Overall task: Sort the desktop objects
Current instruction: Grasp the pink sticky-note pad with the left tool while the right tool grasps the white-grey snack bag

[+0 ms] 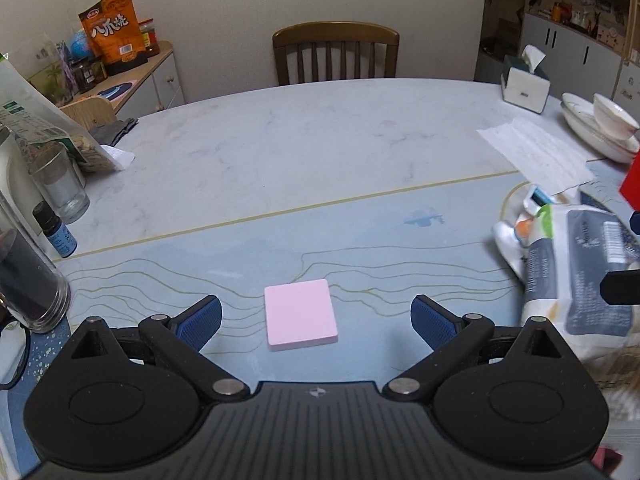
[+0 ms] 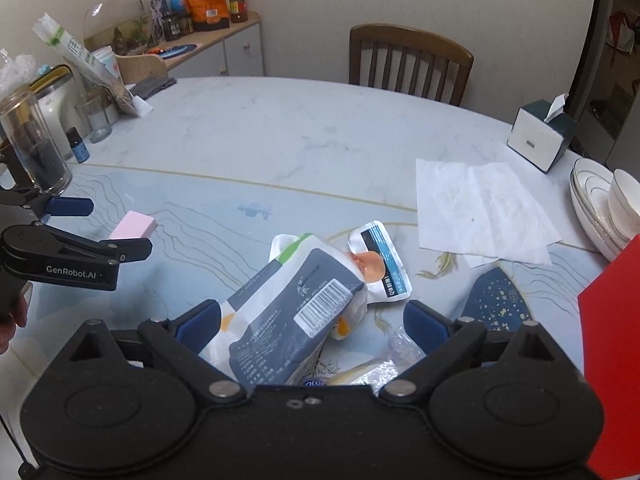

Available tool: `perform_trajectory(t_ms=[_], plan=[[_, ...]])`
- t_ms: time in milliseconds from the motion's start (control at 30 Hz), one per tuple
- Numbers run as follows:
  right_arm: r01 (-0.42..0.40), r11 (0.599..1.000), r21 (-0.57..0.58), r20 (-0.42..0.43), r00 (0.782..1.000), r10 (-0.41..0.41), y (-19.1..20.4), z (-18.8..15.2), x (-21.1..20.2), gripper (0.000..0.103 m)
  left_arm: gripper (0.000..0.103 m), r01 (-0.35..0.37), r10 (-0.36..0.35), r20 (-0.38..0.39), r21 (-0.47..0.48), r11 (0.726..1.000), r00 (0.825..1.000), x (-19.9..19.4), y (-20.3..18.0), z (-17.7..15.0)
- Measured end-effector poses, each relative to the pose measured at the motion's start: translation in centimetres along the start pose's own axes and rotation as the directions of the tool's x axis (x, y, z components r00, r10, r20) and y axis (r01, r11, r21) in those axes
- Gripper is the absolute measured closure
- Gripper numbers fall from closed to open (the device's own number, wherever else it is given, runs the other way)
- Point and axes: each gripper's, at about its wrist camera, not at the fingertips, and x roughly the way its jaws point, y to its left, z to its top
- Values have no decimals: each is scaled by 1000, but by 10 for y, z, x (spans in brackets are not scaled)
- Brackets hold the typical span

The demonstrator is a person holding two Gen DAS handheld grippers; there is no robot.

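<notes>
A pink pad [image 1: 300,314] lies flat on the blue table mat, between the wide-open fingers of my left gripper [image 1: 316,320], which touch nothing. The right wrist view shows the same pink pad [image 2: 133,225] at the left, with the left gripper [image 2: 110,226] around it. My right gripper [image 2: 312,326] stands open over a grey and white snack packet [image 2: 288,312]; the packet lies between the fingers without being pinched. A smaller packet with a blue stripe [image 2: 380,264] rests behind it. In the left wrist view the grey packet [image 1: 588,272] sits at the right.
Glass jars [image 1: 34,280], a small blue bottle [image 1: 56,230] and a tumbler [image 1: 62,188] crowd the left edge. White paper sheets [image 2: 480,208], a tissue box [image 2: 540,140], stacked bowls [image 2: 608,208] and a red box [image 2: 616,344] occupy the right. A wooden chair [image 1: 336,52] stands behind the table.
</notes>
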Motion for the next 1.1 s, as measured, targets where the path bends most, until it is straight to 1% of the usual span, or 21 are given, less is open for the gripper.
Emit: perform_trajectory(t_ms=[133,267,400,467,567,633,700,733,767,833,900,967,1000,1067,1100], plan=[[-8,1000,27,-27,1000,9,-3,1,10,8,2,14,-15,-9,-10,1000,1000,7,2,0],[-15,999,48,-52,998,18,-6,2,19,12,2,12,-13,-21,-21,1000,1000,14,6,0],[-37,996,75,-70,997,42,-9,1,23,13,3,10,-12,-32,-45,999,999,19,9,-1],[-42,996,76,-82,995,48,-9,2,26,19,4,17,-19,-33,-56,998,999,20,10,-1],[-47,996,74,-96,994,54,-8,1,29,24,10,24,-26,-32,-61,998,999,19,10,0],[-57,995,79,-104,992,65,-7,1,31,27,10,25,-27,-30,-62,998,999,19,10,0],[-61,995,77,-108,992,69,-7,1,31,30,16,28,-30,-28,-70,997,999,19,11,0],[-62,995,76,-109,992,70,-6,2,31,31,28,27,-29,-31,-71,997,999,20,11,0],[-64,995,78,-110,991,72,-6,2,32,32,37,21,-23,-39,-70,997,999,21,10,0],[-66,994,83,-113,991,75,-7,2,33,35,39,-1,-2,-51,-66,998,999,23,9,-1],[-65,994,89,-113,991,75,-7,2,33,38,40,-5,2,-45,-69,998,999,22,9,-2],[-67,993,97,-115,990,78,-8,2,33,43,47,-5,2,-44,-71,997,999,21,9,-2],[-68,993,98,-113,990,79,-8,2,33,44,49,-5,2,-43,-71,997,999,21,9,-2],[-69,992,102,-110,991,80,-8,3,33,46,58,-8,5,-42,-73,997,999,21,9,-2],[-69,992,105,-107,991,80,-8,3,32,47,60,-10,7,-41,-73,997,999,21,9,-1]])
